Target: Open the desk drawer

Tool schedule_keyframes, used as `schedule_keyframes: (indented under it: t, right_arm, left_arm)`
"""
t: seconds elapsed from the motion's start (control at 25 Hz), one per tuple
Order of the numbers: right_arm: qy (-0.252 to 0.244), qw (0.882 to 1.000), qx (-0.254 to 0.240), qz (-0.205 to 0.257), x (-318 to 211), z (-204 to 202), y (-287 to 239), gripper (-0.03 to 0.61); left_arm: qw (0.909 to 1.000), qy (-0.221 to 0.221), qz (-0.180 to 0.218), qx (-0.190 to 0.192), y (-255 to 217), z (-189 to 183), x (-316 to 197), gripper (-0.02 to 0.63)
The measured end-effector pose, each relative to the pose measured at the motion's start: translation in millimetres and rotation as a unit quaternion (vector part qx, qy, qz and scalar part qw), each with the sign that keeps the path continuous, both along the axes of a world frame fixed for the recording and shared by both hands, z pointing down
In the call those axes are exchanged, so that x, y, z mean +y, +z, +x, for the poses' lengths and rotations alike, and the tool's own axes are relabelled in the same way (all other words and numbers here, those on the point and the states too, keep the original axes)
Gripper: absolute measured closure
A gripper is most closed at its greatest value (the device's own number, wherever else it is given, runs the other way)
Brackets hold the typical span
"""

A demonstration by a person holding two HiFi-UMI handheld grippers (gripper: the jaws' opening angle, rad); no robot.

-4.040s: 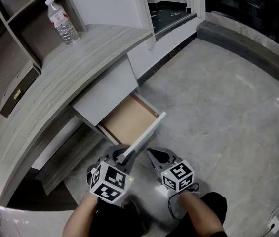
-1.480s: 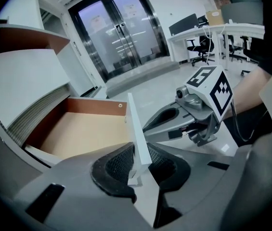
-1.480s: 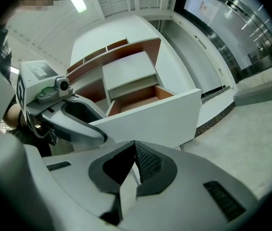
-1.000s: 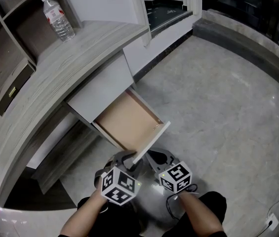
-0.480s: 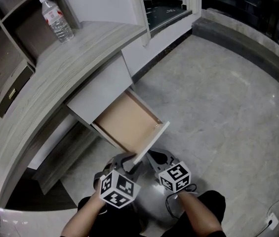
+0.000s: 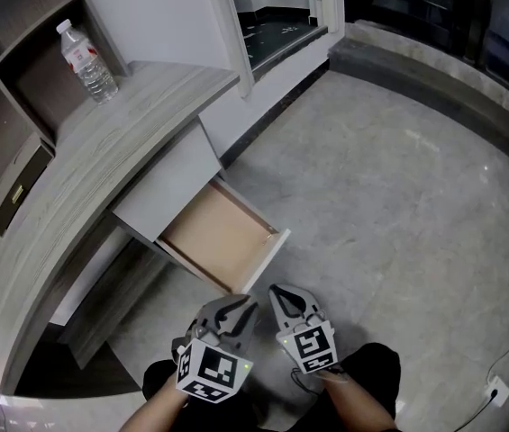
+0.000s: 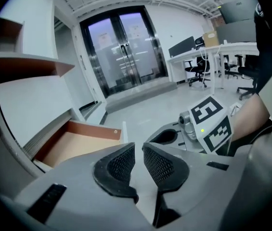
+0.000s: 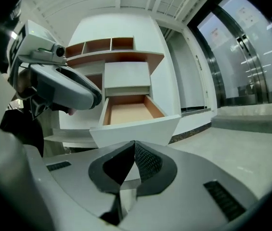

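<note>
Under the desk [image 6: 92, 151] the drawer [image 6: 216, 235] stands pulled out, empty; just off its front panel the left tool [image 6: 240, 308] is released, jaws narrowly apart on nothing, having just been closing; alongside, the right tool [image 6: 278, 292] is clenched, empty.

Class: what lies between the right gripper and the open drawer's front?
Only bare floor separates the right gripper from the drawer, seen in the head view.

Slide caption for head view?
Desk drawer open; left gripper, empty jaws just closing, and shut right gripper both clear of its front.
</note>
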State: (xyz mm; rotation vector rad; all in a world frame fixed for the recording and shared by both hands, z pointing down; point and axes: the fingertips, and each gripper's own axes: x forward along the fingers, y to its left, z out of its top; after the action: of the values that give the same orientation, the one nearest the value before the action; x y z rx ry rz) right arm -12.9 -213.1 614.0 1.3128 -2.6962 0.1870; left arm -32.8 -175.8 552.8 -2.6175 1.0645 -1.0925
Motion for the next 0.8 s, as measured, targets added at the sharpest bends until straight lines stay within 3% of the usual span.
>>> schedule_keyframes:
  t: [0.08,0.2,0.32,0.44,0.6,0.8]
  right_arm:
    - [0.031,0.999,0.011,0.016,1,15,-9,0.572]
    - [0.069,0.996,0.023,0.045,3,42,-24,0.572]
    - [0.098,0.993,0.013,0.060,6,68,-35,0.572]
    - [0.110,0.991,0.008,0.072,9,84,-43,0.572]
    - [0.107,0.989,0.016,0.098,15,87,-54,0.572]
    - [0.105,0.988,-0.002,0.114,22,80,-70,0.572]
  left_arm:
    - [0.9989,0.003,0.040,0.025,-14,16,-4,0.604]
    - [0.9907,-0.003,0.102,0.090,-40,39,-14,0.607]
    - [0.9815,0.000,0.122,0.148,-50,58,-17,0.609]
    - [0.9805,0.002,0.117,0.158,-32,65,-10,0.609]
    - [0.9840,-0.002,0.069,0.164,-2,68,-4,0.609]
    - [0.9837,-0.011,0.061,0.169,-1,61,-11,0.609]
